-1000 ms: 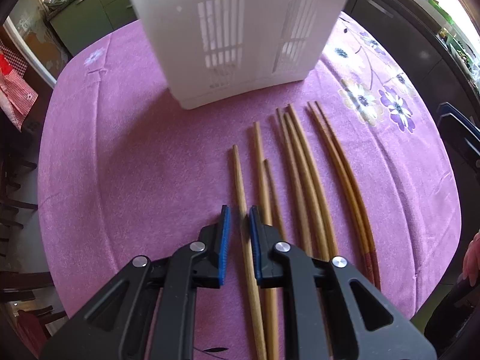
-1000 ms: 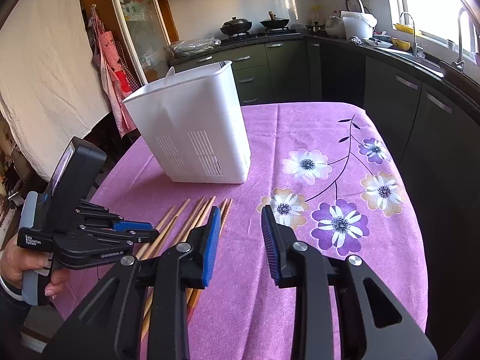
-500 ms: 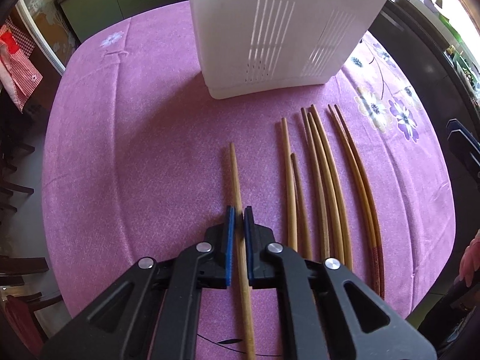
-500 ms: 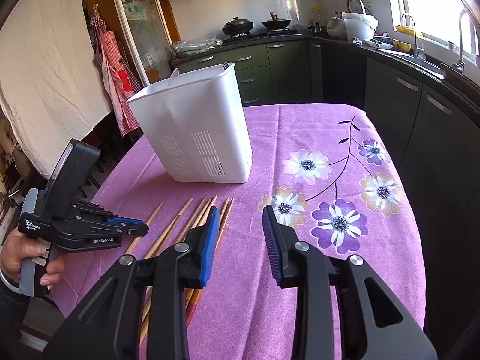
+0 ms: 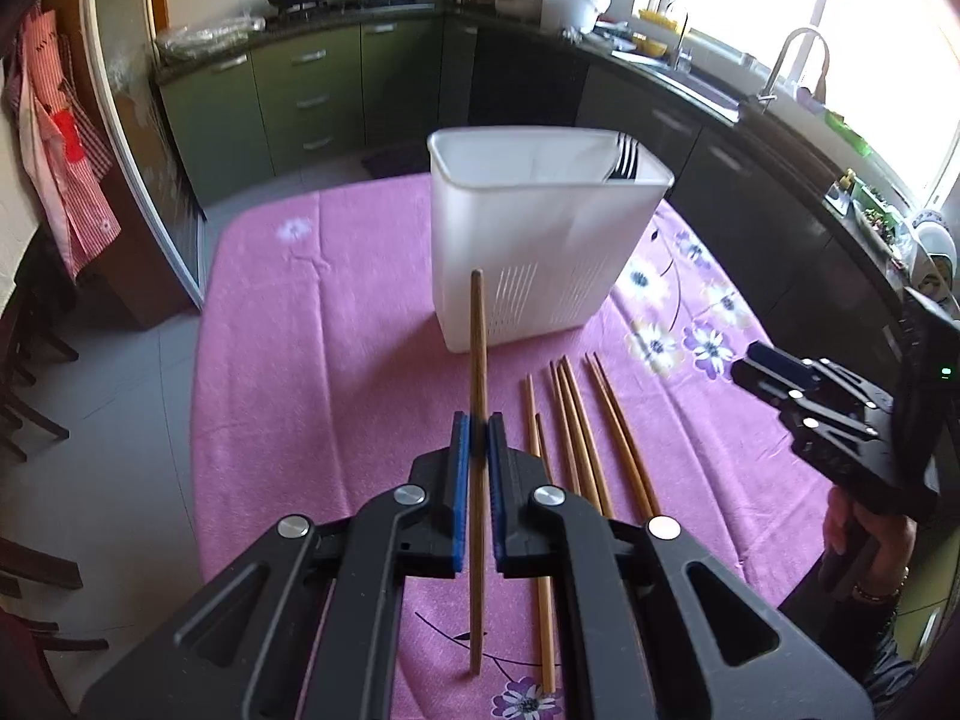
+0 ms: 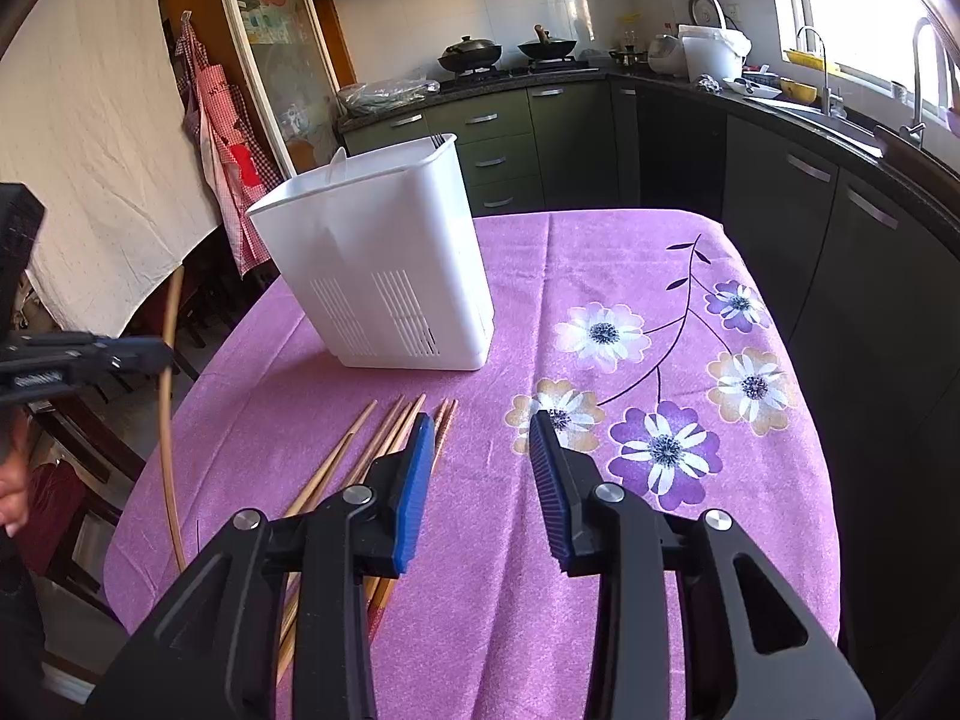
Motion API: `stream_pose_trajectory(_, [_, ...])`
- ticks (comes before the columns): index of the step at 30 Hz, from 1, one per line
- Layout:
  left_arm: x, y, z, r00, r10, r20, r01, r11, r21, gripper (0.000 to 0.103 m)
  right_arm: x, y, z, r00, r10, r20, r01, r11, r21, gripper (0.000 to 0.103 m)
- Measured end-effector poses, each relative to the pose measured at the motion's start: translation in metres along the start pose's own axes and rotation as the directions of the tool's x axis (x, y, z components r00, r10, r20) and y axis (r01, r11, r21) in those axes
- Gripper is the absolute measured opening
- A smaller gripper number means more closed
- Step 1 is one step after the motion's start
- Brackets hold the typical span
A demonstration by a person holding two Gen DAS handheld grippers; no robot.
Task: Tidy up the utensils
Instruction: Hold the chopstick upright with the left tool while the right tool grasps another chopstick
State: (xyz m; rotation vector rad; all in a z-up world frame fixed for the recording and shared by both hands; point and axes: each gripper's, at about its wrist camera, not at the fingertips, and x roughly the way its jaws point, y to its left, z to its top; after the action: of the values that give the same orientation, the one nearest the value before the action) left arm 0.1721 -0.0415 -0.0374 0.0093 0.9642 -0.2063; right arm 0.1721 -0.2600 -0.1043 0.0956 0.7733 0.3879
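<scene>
My left gripper [image 5: 478, 441] is shut on one wooden chopstick [image 5: 478, 348] and holds it lifted above the purple tablecloth, pointing toward the white slotted utensil holder [image 5: 540, 246]. The same chopstick [image 6: 167, 420] hangs near upright in the right wrist view, held by the left gripper [image 6: 162, 354]. Several more chopsticks [image 5: 576, 438] lie side by side on the cloth, also in the right wrist view [image 6: 384, 438]. My right gripper [image 6: 480, 450] is open and empty above the cloth, right of the chopsticks. A fork [image 5: 624, 159] stands in the holder.
The round table [image 6: 660, 570] has a purple flowered cloth. Dark chairs [image 5: 24, 396] stand at its left. Green kitchen cabinets [image 6: 510, 144] and a counter with sink [image 5: 708, 90] run behind and to the right.
My left gripper has lifted the chopstick off the cloth and tilted up, so the holder's open top now shows. The right gripper has stayed open and nearly still.
</scene>
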Motion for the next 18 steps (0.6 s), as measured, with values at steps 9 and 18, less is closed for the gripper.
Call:
stream_pose_trajectory(9, [-0.045,0.0,-0.01,0.991,0.009,0.132,-0.01,1.0,0.011,0.006,0.049,0.003,0.006,0.977,0.012,-0.215,-0.023,0.999,-0.047,0.039])
stream_pose_trajectory(18, [-0.053,0.004,-0.018,0.988,0.0,0.152,-0.004,1.0,0.023,0.006,0.099,0.019,0.012,0.919,0.024,-0.394,-0.054,0.996,-0.064,0.018])
